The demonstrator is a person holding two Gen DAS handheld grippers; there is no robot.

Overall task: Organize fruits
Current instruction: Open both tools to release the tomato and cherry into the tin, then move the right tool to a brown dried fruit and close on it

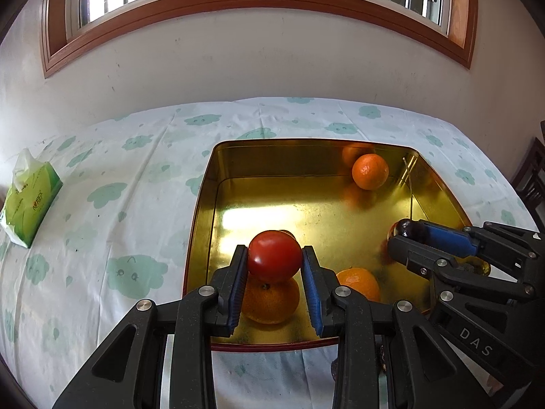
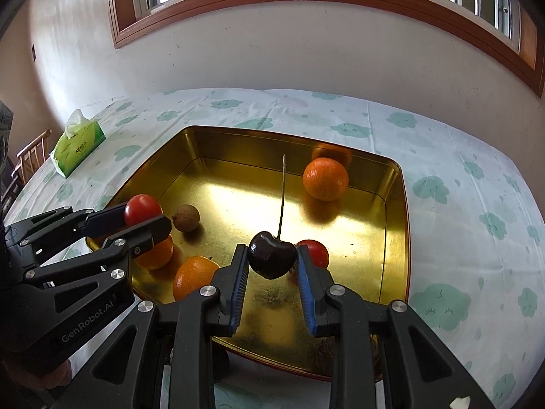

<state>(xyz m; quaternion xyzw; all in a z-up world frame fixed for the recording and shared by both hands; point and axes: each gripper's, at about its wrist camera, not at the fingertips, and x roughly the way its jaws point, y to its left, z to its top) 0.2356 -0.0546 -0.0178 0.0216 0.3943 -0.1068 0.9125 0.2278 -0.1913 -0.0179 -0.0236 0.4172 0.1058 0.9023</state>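
A: Left gripper (image 1: 274, 261)?

B: Nearly closed, blue pads pressing both sides of a round red tomato (image 1: 274, 255). Held above the near-left part of the shallow gold metal tray (image 1: 306, 211), right over a round orange mandarin (image 1: 270, 301) lying on the tray floor.

A: And the right gripper (image 2: 272, 261)?

B: Narrowed almost fully, clamped on a glossy dark cherry (image 2: 271, 255) with a long thin stalk (image 2: 282, 197) standing up. Hanging over the near-middle of the tray floor.

A: Rest of the fruit?

B: All inside the tray. One more mandarin (image 2: 325, 178) near the far right corner, mirrored in the wall. Another orange one (image 2: 192, 276) near the front edge, between the two grippers. A small brown round fruit (image 2: 186, 217) towards the left wall, just beside the left gripper's tip. A second small red tomato (image 2: 315, 254) on the floor, partly hidden behind the right gripper's finger.

A: Tray itself?

B: Flat on a white tablecloth with green cloud prints (image 1: 119, 204). Green tissue pack (image 1: 29, 201) at the table's far left edge, well apart from the tray.
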